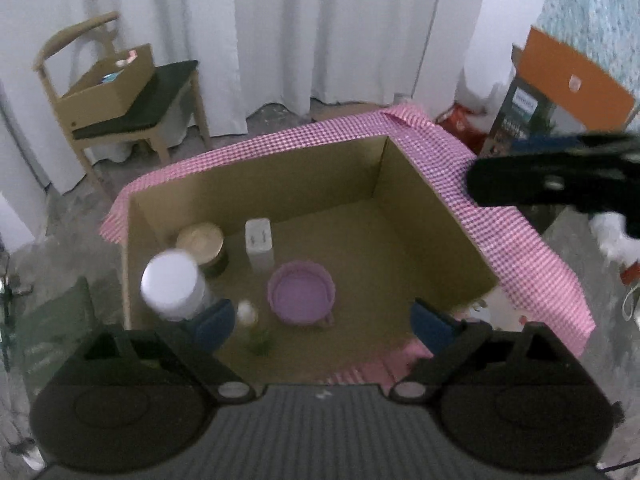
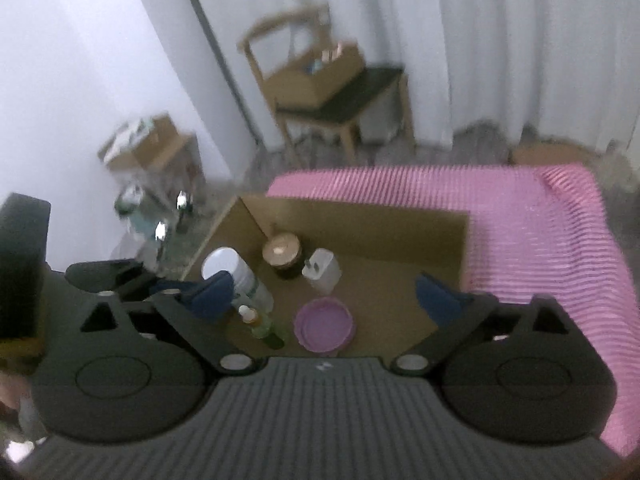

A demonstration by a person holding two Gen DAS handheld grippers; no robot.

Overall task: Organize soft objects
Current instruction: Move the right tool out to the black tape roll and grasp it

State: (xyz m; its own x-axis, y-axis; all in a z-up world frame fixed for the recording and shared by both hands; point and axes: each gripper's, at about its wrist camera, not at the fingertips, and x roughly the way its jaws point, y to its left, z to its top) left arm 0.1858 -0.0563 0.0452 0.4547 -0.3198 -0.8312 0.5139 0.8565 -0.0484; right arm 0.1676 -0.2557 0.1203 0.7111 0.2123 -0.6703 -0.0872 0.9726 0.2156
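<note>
Hovering over open cardboard box (image 1: pixel 420 240), both fingers spread wide, gripping nothing. Purple bowl (image 1: pixel 301 298) lying between left fingers (image 1: pixel 214 322); white canister (image 1: pixel 174 284), tin (image 1: pixel 202 244) crowding beside left one. Pink checkered cloth (image 1: pixel 500 208) flanking right.

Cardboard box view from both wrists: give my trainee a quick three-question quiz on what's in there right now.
1. True or false: the purple bowl lies inside the cardboard box.
2. What covers the surface around the box? A) pink checked cloth B) newspaper C) blue towel
3. Are the jaws of the left gripper and right gripper open or shut?

Key: 1 true. 2 A, the pink checked cloth. 3 open, both empty.
</note>
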